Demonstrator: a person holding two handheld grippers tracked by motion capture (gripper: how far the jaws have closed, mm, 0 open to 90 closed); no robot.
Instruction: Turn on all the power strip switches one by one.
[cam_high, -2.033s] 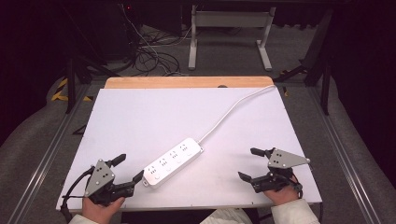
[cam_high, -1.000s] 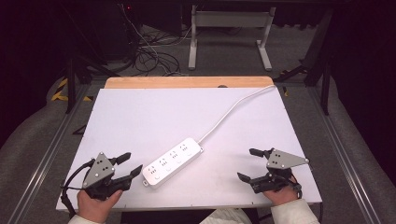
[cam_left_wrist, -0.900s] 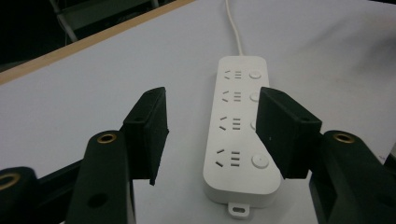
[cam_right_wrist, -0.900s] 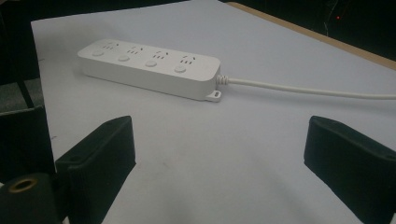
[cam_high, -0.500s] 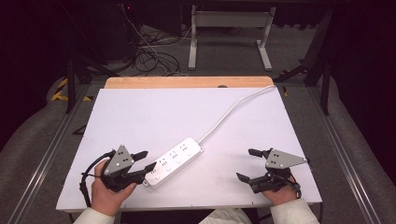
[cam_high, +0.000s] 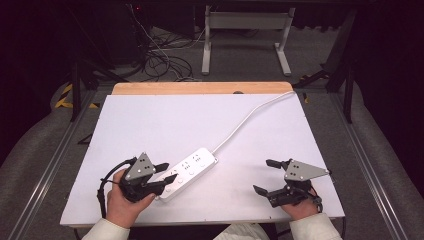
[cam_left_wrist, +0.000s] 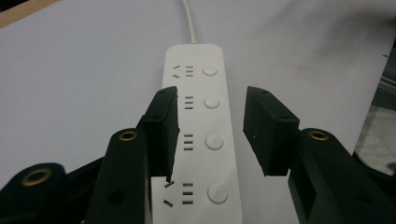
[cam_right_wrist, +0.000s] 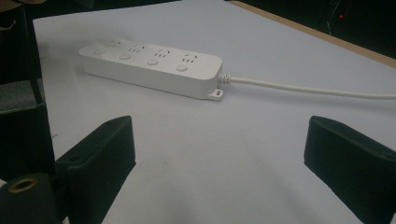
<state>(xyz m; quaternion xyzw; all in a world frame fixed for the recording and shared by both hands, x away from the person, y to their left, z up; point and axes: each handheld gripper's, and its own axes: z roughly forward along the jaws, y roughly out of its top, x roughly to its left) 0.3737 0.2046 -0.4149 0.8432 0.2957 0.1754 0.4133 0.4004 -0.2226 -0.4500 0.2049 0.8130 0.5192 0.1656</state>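
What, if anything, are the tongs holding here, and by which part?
Nothing is held. The left tongs stand open over the near end of the power strip, not closed on it; the right tongs are open over bare table.

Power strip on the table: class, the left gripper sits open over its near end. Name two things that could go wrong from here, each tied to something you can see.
1. The left gripper has open fingers over the power strip; one seems to sit above the sockets, so closing might land on top and slip.
2. The cord runs off the far edge; lifting could make it drag and twist the strip.
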